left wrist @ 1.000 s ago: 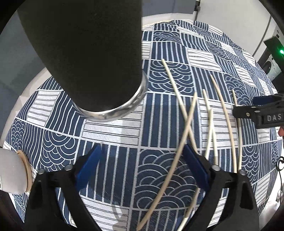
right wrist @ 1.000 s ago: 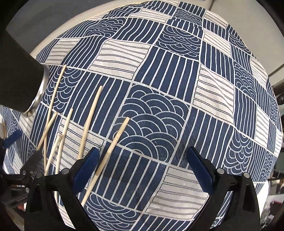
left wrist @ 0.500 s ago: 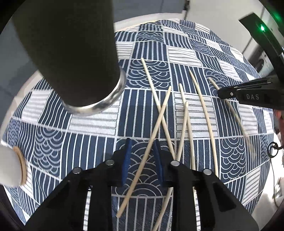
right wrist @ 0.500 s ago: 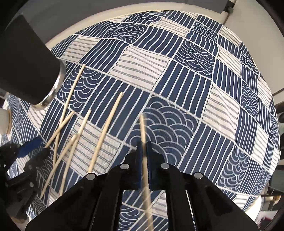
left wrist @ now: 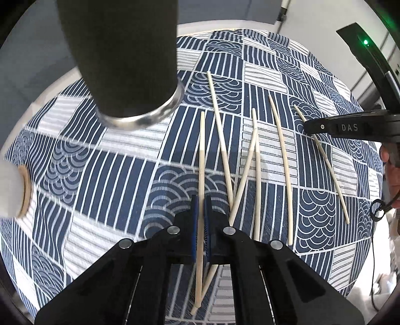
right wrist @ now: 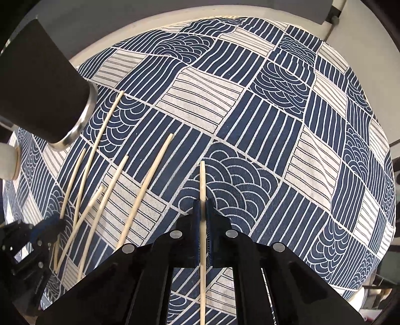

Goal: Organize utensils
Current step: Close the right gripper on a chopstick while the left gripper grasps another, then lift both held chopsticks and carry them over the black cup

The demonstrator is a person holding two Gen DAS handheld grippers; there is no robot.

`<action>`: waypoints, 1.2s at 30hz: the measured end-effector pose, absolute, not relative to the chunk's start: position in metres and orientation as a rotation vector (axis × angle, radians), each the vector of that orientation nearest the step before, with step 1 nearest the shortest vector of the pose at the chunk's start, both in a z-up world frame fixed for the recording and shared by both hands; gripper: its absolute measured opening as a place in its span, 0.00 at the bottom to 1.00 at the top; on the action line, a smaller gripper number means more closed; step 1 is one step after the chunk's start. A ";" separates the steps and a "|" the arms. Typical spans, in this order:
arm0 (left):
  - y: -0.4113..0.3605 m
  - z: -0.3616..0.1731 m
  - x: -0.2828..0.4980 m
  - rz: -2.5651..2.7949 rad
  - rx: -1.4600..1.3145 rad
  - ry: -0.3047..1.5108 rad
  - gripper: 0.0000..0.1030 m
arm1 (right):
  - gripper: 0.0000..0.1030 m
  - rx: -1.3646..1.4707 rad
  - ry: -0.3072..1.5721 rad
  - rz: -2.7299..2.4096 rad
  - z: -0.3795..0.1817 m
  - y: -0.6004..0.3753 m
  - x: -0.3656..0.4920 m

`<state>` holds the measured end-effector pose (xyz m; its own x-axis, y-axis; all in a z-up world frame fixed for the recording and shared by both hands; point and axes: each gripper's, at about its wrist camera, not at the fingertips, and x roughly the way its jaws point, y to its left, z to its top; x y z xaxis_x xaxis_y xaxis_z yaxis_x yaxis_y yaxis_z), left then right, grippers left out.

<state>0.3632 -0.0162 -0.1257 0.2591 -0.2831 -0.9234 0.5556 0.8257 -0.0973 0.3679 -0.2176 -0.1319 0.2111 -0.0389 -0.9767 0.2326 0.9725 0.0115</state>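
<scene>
Several pale wooden chopsticks (left wrist: 280, 160) lie on a blue and white patterned tablecloth (left wrist: 105, 175). My left gripper (left wrist: 201, 210) is shut on one chopstick (left wrist: 201, 155), which runs forward between its blue pads. My right gripper (right wrist: 204, 212) is shut on another chopstick (right wrist: 203, 185) that points straight ahead. The other chopsticks show left of it in the right wrist view (right wrist: 145, 187). A tall black cup with a steel rim (left wrist: 125, 57) stands at the upper left, and also shows in the right wrist view (right wrist: 40, 85). The right gripper appears at the right in the left wrist view (left wrist: 350, 127).
A white cylinder with a tan end (left wrist: 15, 192) sits at the left edge of the cloth. The round table's white rim (right wrist: 175, 17) shows beyond the cloth. A black device with a green light (left wrist: 365, 42) stands at the far right.
Both grippers went from wide open to shut, each closing on a chopstick. The left one's chopstick now points straight ahead, and both views have pulled back from the cloth.
</scene>
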 end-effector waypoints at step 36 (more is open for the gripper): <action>0.082 0.016 0.364 -0.094 -0.267 0.881 0.05 | 0.05 0.082 0.888 0.393 0.052 -0.209 0.447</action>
<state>0.3640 0.0823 0.0158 0.6346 -0.1909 -0.7489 -0.0284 0.9626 -0.2694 0.4467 -0.2086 0.0521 0.5646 0.3675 -0.7390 -0.3000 0.9255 0.2310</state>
